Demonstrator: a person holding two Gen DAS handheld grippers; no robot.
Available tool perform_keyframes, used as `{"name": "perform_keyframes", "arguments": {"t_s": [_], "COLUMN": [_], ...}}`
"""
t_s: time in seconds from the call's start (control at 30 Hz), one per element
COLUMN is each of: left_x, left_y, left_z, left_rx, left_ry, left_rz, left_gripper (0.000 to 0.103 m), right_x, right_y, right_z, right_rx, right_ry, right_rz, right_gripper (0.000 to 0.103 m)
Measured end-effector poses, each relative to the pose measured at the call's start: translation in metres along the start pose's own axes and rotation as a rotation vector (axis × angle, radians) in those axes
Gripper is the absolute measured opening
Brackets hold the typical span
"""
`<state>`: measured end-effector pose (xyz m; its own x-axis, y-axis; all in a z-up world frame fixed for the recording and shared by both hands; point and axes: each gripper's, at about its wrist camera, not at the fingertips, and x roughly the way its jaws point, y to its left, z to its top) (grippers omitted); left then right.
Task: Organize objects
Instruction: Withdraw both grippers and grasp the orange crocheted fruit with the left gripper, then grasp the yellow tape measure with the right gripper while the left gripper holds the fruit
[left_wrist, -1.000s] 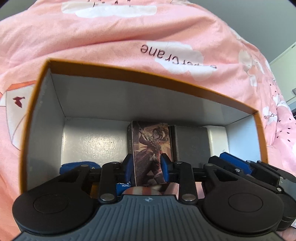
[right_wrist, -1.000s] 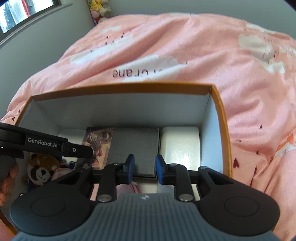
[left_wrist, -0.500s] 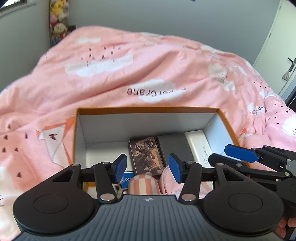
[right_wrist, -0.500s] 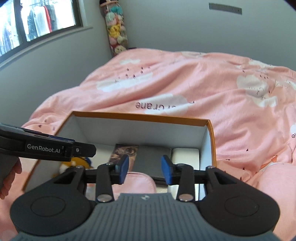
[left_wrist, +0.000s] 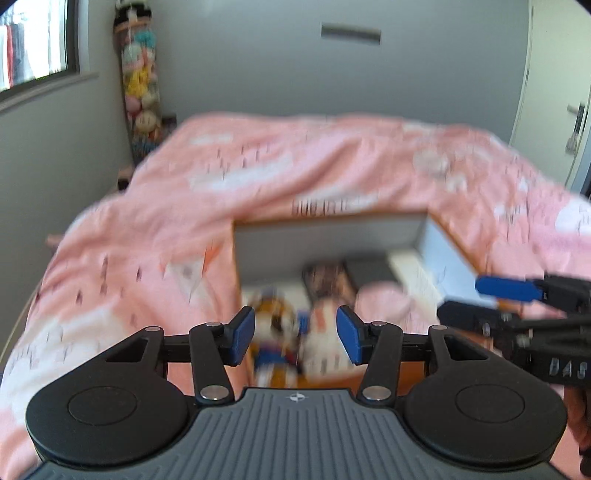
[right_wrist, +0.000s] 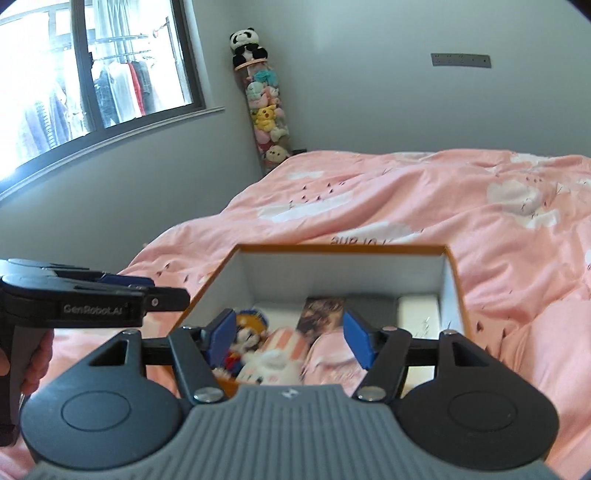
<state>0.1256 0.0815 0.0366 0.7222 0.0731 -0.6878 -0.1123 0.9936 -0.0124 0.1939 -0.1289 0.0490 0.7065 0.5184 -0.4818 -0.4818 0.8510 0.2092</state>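
Observation:
An orange-rimmed box (right_wrist: 448, 254) with white inner walls sits on the pink bed; it also shows blurred in the left wrist view (left_wrist: 332, 218). Inside lie a picture card box (right_wrist: 320, 314), a dark grey case (right_wrist: 373, 306), a white block (right_wrist: 419, 306), a small plush toy (right_wrist: 249, 334), a striped pink-and-white item (right_wrist: 275, 358) and a pink pouch (right_wrist: 332, 354). My left gripper (left_wrist: 295, 336) is open and empty, above the box's near edge. My right gripper (right_wrist: 290, 338) is open and empty, above the near part of the box.
The pink duvet (right_wrist: 406, 199) covers the bed around the box. A tall clear tube of plush toys (right_wrist: 264, 114) stands in the far corner. A window (right_wrist: 92, 74) is at the left. A door (left_wrist: 554, 110) is at the right.
Both grippers have pulled up and back out of the box and opened wider. The left one let go of the picture card box, which now lies in the box.

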Motion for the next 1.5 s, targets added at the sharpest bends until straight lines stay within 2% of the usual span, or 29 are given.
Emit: {"name": "perform_keyframes", "arguments": {"t_s": [0.13,0.27,0.37,0.5,0.67,0.93,1.03,1.23,1.4,1.5], "left_x": [0.01,0.027,0.035,0.044,0.051,0.054,0.042,0.02,0.021,0.021], "left_y": [0.003,-0.003,-0.003,-0.004,-0.009,-0.005,-0.003,0.015,0.025,0.029], "left_z": [-0.031,-0.063,-0.079,-0.092,-0.098,-0.1,-0.098,-0.082,-0.079,-0.079], "left_rx": [-0.042,0.035,0.058,0.098,0.104,0.085,0.069,-0.036,-0.077,-0.089], "left_ry": [0.123,0.207,0.236,0.251,0.268,0.26,0.206,0.124,0.126,0.129], "left_rz": [0.0,0.068,0.089,0.109,0.067,0.066,0.101,0.107,0.099,0.096], "left_gripper": [0.058,0.049,0.047,0.045,0.045,0.043,0.043,0.043,0.043,0.043], "right_x": [0.006,0.017,0.027,0.038,0.047,0.058,0.062,0.079,0.095,0.107], "right_y": [-0.001,0.002,0.01,0.016,0.021,0.019,0.022,0.033,0.049,0.056], "right_z": [-0.022,-0.045,-0.059,-0.072,-0.08,-0.087,-0.087,-0.088,-0.088,-0.09], "right_rx": [0.078,0.099,0.07,0.051,0.035,0.045,0.038,0.013,-0.018,-0.035], "right_ry": [0.07,0.137,0.18,0.224,0.261,0.313,0.326,0.368,0.404,0.444], "right_rz": [0.043,0.053,0.057,0.067,0.064,0.051,0.064,0.077,0.117,0.109], "right_gripper": [0.067,0.063,0.057,0.056,0.056,0.056,0.056,0.056,0.061,0.063]}}
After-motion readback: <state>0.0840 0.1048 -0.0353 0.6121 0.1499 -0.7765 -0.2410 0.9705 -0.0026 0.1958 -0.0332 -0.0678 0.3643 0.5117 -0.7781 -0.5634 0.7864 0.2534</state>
